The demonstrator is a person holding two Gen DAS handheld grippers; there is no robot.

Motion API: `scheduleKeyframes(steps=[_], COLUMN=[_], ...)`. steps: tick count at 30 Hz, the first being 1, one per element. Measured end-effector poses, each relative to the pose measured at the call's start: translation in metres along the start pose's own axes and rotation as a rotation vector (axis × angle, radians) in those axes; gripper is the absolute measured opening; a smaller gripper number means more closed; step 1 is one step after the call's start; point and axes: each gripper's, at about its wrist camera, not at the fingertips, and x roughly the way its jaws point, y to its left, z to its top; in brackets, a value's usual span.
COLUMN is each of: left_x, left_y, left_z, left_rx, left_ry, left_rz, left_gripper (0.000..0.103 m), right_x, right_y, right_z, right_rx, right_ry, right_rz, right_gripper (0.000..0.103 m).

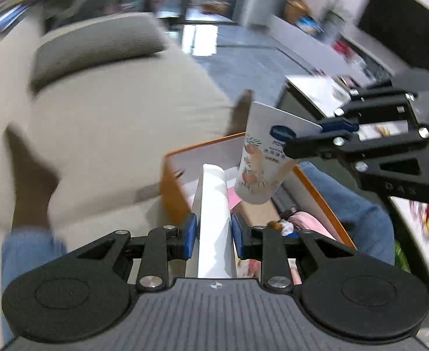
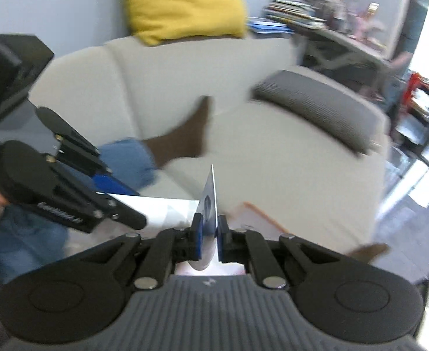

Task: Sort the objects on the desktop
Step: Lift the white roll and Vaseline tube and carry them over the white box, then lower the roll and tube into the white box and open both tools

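In the left wrist view my left gripper (image 1: 214, 234) is shut on a white oblong pack (image 1: 214, 201), one blue pad on each side of it. To the right, my right gripper (image 1: 316, 136) pinches the flat crimped end of a white tube with a peach print (image 1: 261, 169), which hangs over an orange-edged box (image 1: 170, 187). The right wrist view shows my right gripper (image 2: 208, 234) shut on that tube's thin flat end (image 2: 212, 199), seen edge-on. My left gripper (image 2: 124, 201) is at the left there, still holding the white pack (image 2: 164, 210).
The orange-edged box holds pink and white items (image 1: 308, 222). Behind it are a beige sofa (image 1: 112, 122) with a grey cushion (image 1: 97, 46) and a yellow cushion (image 2: 182, 3). A person's jeans leg (image 1: 354, 204) lies beside the box. A low table (image 1: 316, 93) stands at the right.
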Motion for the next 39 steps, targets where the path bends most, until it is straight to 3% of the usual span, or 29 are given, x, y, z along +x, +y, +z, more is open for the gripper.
scheduleKeyframes(steps=[6, 11, 16, 19, 27, 35, 39], left_x=[0.076, 0.151, 0.201, 0.215, 0.239, 0.253, 0.261], left_y=[-0.043, -0.064, -0.064, -0.054, -0.038, -0.055, -0.057], left_z=[0.051, 0.073, 0.069, 0.072, 0.068, 0.037, 0.027], left_rx=[0.205, 0.391, 0.587, 0.651, 0.685, 0.942, 0.962], left_ry=[0.122, 0.224, 0.266, 0.264, 0.25, 0.221, 0.202], left_rz=[-0.021, -0.025, -0.063, -0.11, -0.18, -0.064, -0.036], left_gripper=[0.03, 0.03, 0.03, 0.03, 0.029, 0.03, 0.031], right_x=[-0.001, 0.014, 0.031, 0.043, 0.067, 0.078, 0.085], right_y=[-0.059, -0.094, -0.125, -0.138, -0.156, -0.145, -0.142], right_z=[-0.033, -0.049, -0.063, -0.066, -0.071, -0.07, -0.071], right_rx=[0.106, 0.156, 0.228, 0.255, 0.266, 0.183, 0.147], right_ry=[0.04, 0.042, 0.039, 0.041, 0.064, 0.069, 0.078], right_rz=[-0.102, -0.102, -0.065, -0.048, -0.035, -0.067, -0.049], right_gripper=[0.009, 0.009, 0.009, 0.009, 0.009, 0.009, 0.009])
